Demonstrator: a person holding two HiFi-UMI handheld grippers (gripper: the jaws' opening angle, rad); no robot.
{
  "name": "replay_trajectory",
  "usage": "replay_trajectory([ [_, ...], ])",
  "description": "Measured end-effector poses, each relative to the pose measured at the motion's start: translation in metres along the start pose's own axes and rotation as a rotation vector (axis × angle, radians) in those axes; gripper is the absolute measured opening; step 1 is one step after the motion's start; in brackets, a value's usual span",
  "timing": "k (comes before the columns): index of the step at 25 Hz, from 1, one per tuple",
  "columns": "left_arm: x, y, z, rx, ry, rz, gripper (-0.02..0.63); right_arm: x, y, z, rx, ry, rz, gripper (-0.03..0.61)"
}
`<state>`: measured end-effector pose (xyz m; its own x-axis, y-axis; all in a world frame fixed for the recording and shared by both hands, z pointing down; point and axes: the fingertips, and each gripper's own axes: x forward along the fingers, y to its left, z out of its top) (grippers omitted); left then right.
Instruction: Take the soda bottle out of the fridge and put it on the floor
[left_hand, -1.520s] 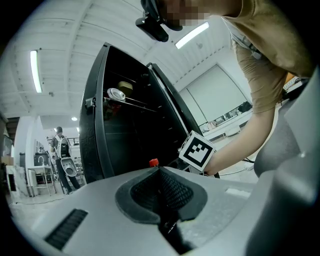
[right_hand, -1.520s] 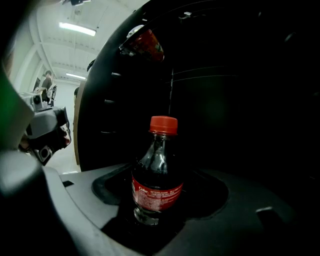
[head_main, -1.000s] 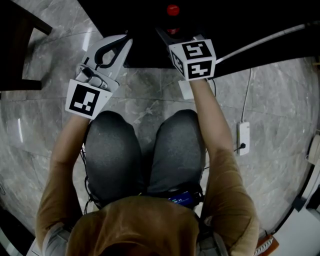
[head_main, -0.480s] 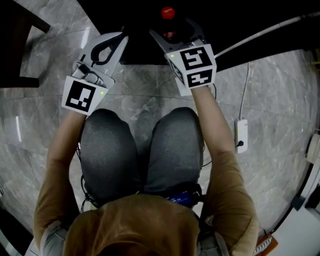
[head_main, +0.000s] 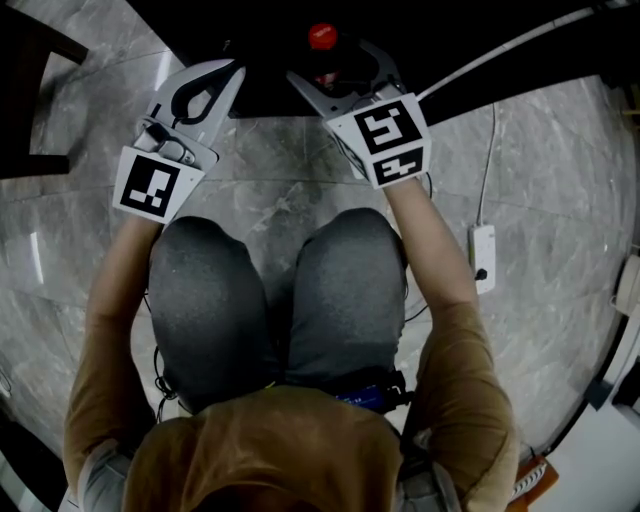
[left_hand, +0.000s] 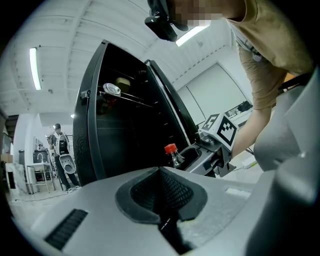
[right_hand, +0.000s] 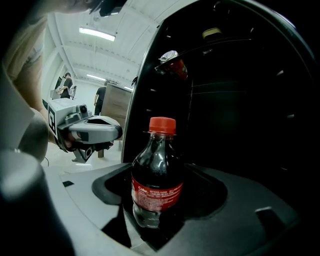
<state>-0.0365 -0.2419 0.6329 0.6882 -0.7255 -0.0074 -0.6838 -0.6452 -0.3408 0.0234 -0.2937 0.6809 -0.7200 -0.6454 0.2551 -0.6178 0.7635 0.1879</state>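
The right gripper (head_main: 335, 75) is clamping the bottle (right_hand: 156, 180) by its lower body, with the jaws pressing on either side of the red label. The bottle is standing upright with its red cap (head_main: 321, 37) on, right at the open front of the fridge (right_hand: 240, 100) and above the floor (head_main: 270, 200) – not yet on it. The left gripper (head_main: 228, 75) is hovering just beside the right one at the fridge's edge, jaws closed together on nothing. A can (right_hand: 170, 57) is lying on an upper shelf inside. The person is sitting, knees showing below both grippers.
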Motion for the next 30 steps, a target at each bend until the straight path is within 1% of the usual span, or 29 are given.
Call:
replay_trajectory([
  [3,0.0,-0.003,-0.004,-0.007,-0.009,0.004,-0.005,-0.003,0.008,-0.006,0.014,0.0,0.027,0.304],
  [5,-0.002,-0.006,-0.007,0.001,-0.014,0.008,-0.005,-0.006,0.014,-0.009,0.02,0.003,0.04,0.304],
  [9,-0.003,-0.013,-0.013,0.005,-0.014,0.006,-0.005,-0.01,0.023,-0.02,0.005,0.017,0.058,0.304],
  [17,-0.001,-0.025,-0.033,-0.011,0.011,-0.013,-0.005,-0.014,0.038,-0.044,-0.012,0.046,0.101,0.304],
  [23,0.001,-0.028,-0.048,0.001,0.034,-0.018,-0.005,-0.011,0.047,-0.066,0.006,0.063,0.134,0.304],
  [27,-0.001,-0.026,-0.063,-0.02,0.051,-0.007,-0.005,-0.004,0.053,-0.082,0.012,0.075,0.147,0.304],
  [30,-0.003,-0.028,-0.074,-0.02,0.062,-0.003,-0.005,-0.001,0.058,-0.094,0.013,0.087,0.155,0.304],
])
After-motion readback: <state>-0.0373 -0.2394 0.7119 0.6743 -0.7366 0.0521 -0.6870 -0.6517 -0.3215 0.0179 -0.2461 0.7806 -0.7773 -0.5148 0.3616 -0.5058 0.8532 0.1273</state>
